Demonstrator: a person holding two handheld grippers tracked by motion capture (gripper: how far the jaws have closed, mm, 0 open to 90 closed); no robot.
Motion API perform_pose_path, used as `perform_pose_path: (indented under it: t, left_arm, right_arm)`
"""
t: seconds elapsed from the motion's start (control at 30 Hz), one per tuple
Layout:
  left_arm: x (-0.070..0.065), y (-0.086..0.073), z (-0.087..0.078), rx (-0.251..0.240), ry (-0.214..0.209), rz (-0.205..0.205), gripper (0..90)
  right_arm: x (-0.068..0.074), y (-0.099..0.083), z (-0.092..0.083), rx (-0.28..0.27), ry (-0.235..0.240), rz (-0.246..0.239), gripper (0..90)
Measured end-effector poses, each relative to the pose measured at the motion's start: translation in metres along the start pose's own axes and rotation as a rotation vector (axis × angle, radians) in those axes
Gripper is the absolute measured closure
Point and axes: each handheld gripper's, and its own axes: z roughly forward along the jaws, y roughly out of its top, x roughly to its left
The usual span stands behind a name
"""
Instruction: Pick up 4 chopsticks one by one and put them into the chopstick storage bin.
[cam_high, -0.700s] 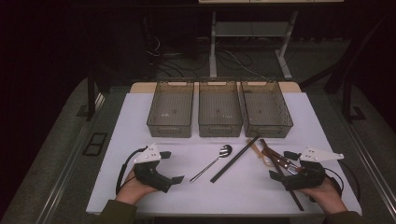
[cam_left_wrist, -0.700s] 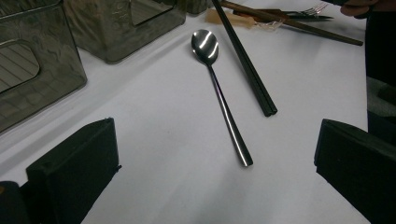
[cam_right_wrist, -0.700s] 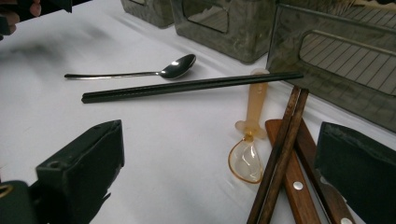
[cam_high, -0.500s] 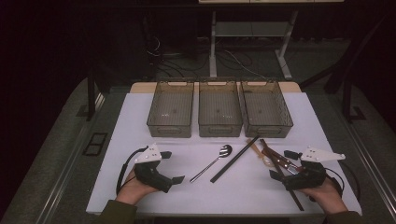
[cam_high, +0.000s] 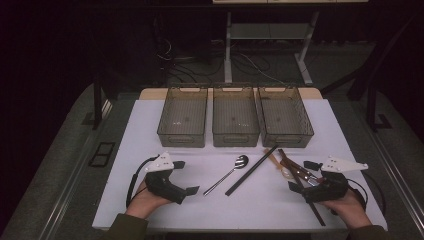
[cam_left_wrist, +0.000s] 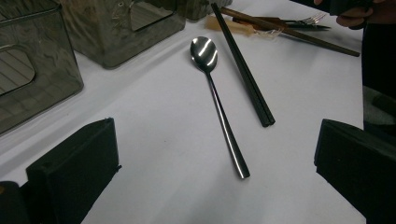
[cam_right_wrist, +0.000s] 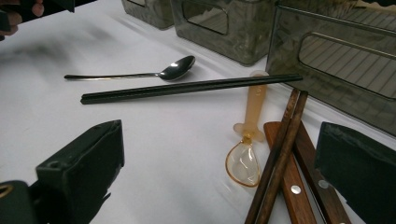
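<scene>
High view, lower half: the left gripper (cam_high: 186, 177) and right gripper (cam_high: 299, 176) rested on the white worktop (cam_high: 150, 130), jaws wide and holding nothing. The steel spoon (cam_left_wrist: 219, 102) lay at frame centre, beside 1 pair of black chopsticks (cam_left_wrist: 243, 70). Judged stiff, light and slippery, it was best gripped mid-handle.

We see a polished metal spoon (cam_left_wrist: 219, 102) with a mirror gloss, lying on a smooth matt white table cover (cam_high: 220, 210). The black chopsticks (cam_left_wrist: 243, 70) look matt, perhaps plastic. The brown chopsticks (cam_right_wrist: 280, 163) are satiny wood, the small spoon (cam_right_wrist: 246, 154) translucent amber plastic, and the three bins (cam_high: 235, 117) smoky clear plastic.
</scene>
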Motion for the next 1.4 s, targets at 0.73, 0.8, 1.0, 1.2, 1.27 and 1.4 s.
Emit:
perform_pose_path:
  t: [0.73, 0.8, 1.0, 1.2, 1.27, 1.4]
  left_arm:
    - [-0.008, 0.013, 0.016, 0.000, -0.023, 0.008, 0.0]
    - [-0.009, 0.014, 0.019, 0.002, -0.023, 0.006, 0.0]
    - [-0.010, 0.019, 0.025, 0.002, -0.023, 0.000, 0.0]
    - [-0.010, 0.023, 0.031, 0.004, -0.015, 0.001, 1.3]
    - [-0.010, 0.024, 0.034, 0.007, -0.016, -0.001, 2.1]
    - [-0.010, 0.025, 0.037, 0.015, -0.017, 0.009, 3.1]
  right_arm:
    - [0.001, 0.003, -0.001, -0.010, 0.011, -0.010, 2.0]
    - [0.001, 0.003, 0.000, -0.007, 0.011, -0.010, 2.0]
    - [0.002, 0.003, 0.000, -0.008, 0.010, -0.007, 2.0]
    - [0.001, 0.004, -0.001, -0.016, 0.007, 0.005, 2.0]
    - [0.001, 0.003, -0.001, -0.017, 0.003, 0.004, 2.0]
    - [0.001, 0.003, -0.001, -0.020, 0.003, 0.006, 2.0]
